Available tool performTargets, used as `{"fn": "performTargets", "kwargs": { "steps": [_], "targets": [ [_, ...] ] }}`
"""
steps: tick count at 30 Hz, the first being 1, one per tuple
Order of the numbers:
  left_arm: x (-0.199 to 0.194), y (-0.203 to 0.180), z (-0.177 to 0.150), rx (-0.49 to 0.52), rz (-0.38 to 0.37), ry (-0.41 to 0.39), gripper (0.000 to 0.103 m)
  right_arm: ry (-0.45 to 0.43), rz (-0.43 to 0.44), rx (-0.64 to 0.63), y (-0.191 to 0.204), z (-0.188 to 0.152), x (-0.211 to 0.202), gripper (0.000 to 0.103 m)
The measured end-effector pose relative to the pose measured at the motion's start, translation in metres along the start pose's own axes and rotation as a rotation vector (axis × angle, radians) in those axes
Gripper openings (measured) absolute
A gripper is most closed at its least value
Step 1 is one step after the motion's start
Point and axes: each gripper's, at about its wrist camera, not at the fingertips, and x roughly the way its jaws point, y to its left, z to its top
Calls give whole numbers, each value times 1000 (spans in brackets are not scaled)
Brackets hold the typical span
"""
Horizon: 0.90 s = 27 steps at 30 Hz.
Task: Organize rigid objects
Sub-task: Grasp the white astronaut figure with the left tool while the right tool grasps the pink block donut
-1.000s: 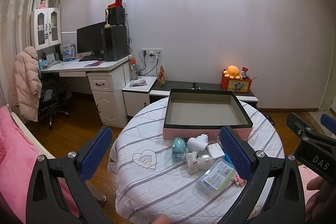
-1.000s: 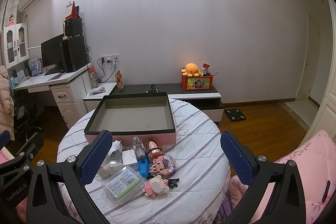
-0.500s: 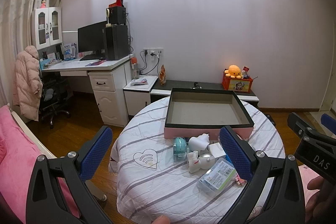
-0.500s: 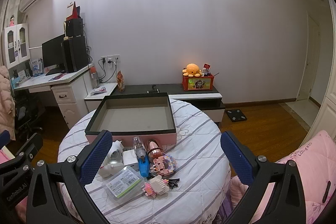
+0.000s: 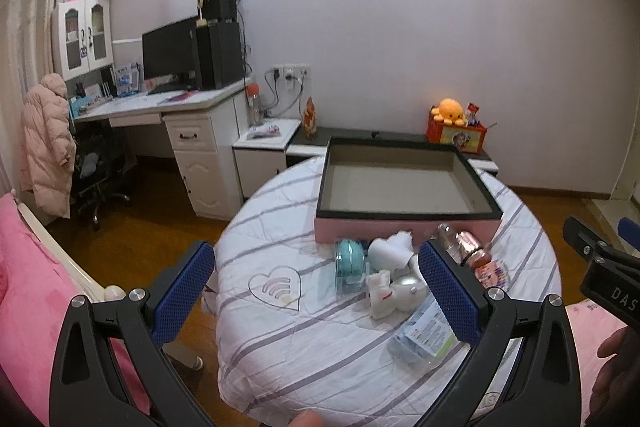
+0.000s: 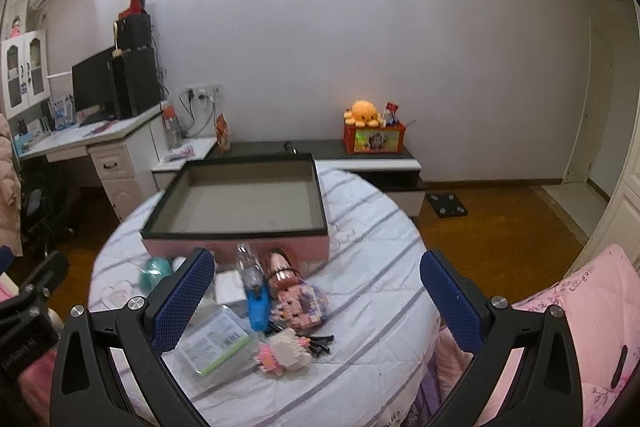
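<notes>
Spreading wide with nothing between their blue pads, the left claw (image 5: 316,291) and right claw (image 6: 318,293) hang over the near edge of a round surface (image 5: 280,355) draped in a white, grey-striped cloth. Just beyond lies a cluster of small rigid things: a clear plastic case with a printed label (image 6: 212,343), a pink-and-white brick figure (image 6: 282,351), a blue-capped clear bottle (image 6: 252,283), a teal tape dispenser (image 5: 350,265) and a white rabbit-shaped figurine (image 5: 394,293). "DAS" reads on the right claw's black body. Behind them sits an open pink box with a dark rim (image 6: 240,229), empty. Farther off stand a white desk (image 5: 192,115) and an orange plush octopus (image 6: 362,113).
</notes>
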Motion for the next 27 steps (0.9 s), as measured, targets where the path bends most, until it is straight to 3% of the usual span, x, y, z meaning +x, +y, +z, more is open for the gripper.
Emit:
{"fn": "performTargets", "kwargs": {
  "steps": [21, 27],
  "targets": [
    [106, -31, -48, 41, -77, 220, 103, 256, -6, -75, -5, -44, 114, 103],
    [127, -46, -55, 32, -111, 281, 103, 319, 42, -103, -2, -52, 139, 103]
  ]
}}
